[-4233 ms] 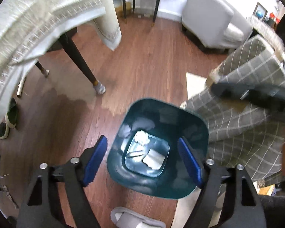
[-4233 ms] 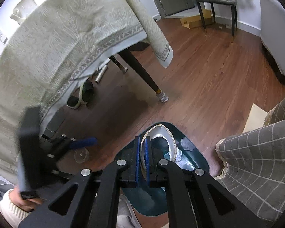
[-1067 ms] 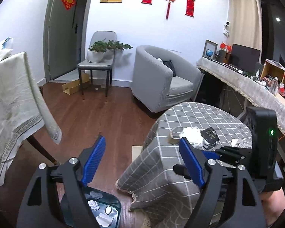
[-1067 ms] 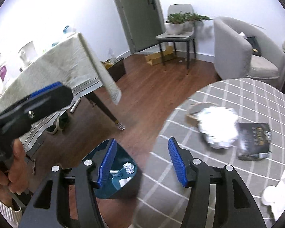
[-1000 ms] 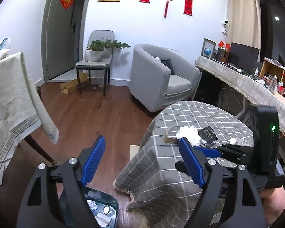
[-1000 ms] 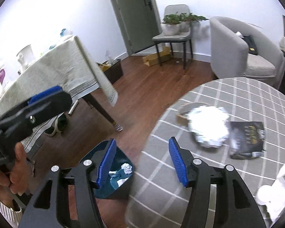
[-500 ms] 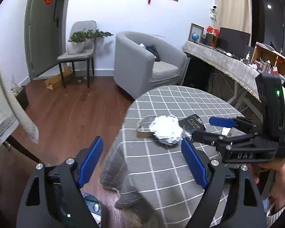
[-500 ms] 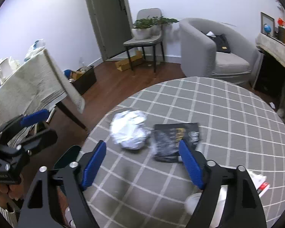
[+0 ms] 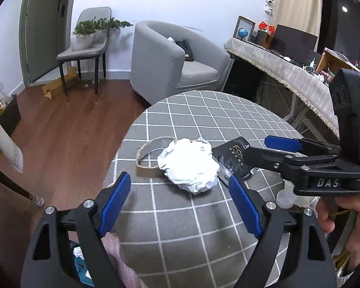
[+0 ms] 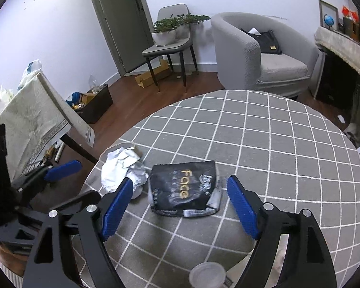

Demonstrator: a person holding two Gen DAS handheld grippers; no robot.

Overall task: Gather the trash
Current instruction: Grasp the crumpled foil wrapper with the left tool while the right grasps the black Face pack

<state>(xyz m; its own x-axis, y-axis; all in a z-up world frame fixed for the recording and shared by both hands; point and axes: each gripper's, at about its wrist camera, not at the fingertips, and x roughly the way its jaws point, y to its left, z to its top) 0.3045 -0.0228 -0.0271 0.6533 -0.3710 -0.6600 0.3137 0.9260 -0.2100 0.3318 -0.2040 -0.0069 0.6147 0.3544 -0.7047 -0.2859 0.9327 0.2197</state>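
Observation:
A crumpled foil ball (image 9: 189, 165) lies on the round checked table (image 9: 204, 120), beside a cardboard tape ring (image 9: 146, 158) and a black wrapper (image 9: 232, 156). My left gripper (image 9: 180, 201) is open and empty, just short of the foil ball. My right gripper (image 10: 180, 204) is open and empty, its fingers either side of the black wrapper (image 10: 183, 188). The foil ball (image 10: 122, 168) lies left of it. The right gripper also shows in the left wrist view (image 9: 276, 148). The dark teal bin (image 9: 81, 261) with trash shows on the floor at bottom left.
A small clear cup (image 10: 207, 276) stands at the table's near edge. A grey armchair (image 10: 261, 55), a chair with plants (image 10: 170, 40) and a cloth-covered table (image 10: 28, 117) stand around on the wood floor. A long desk (image 9: 288, 72) is at the right.
Both grippers rose from over the bin to the round table. The right gripper let go of the trash it held and now stands open over the black wrapper.

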